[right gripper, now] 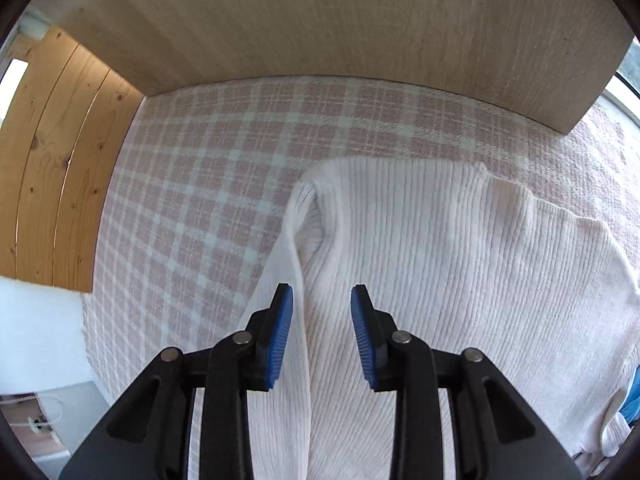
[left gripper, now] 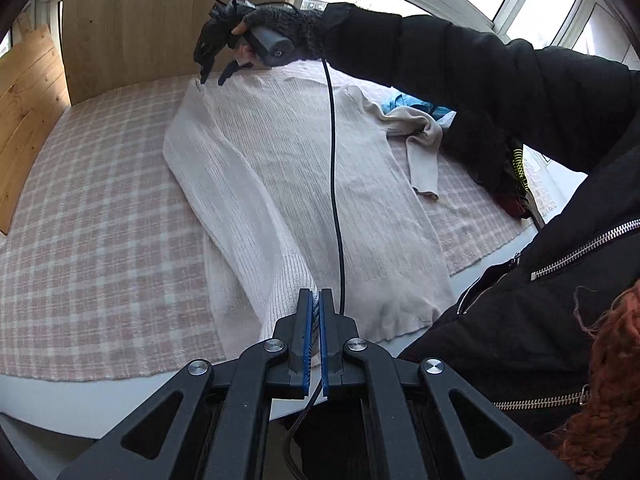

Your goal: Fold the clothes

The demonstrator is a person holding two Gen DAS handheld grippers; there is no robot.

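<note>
A cream ribbed sweater (left gripper: 304, 168) lies flat on a pink plaid blanket (left gripper: 100, 208). Its left sleeve (left gripper: 244, 216) is folded down along the body. My left gripper (left gripper: 316, 296) is shut on that sleeve's cuff near the hem. The other sleeve (left gripper: 420, 140) lies bunched at the right. My right gripper (left gripper: 212, 76) hovers over the far shoulder, jaws apart. In the right wrist view my right gripper (right gripper: 322, 300) is open and empty just above the sweater's shoulder (right gripper: 440, 260) and the sleeve fold (right gripper: 288, 240).
A wooden panel (left gripper: 160, 20) stands behind the blanket, and wood planks (left gripper: 24, 120) stand at the left. Blue and dark clothes (left gripper: 416, 104) lie at the right. A black cable (left gripper: 334, 160) hangs across the sweater. The table edge (left gripper: 120, 400) is near me.
</note>
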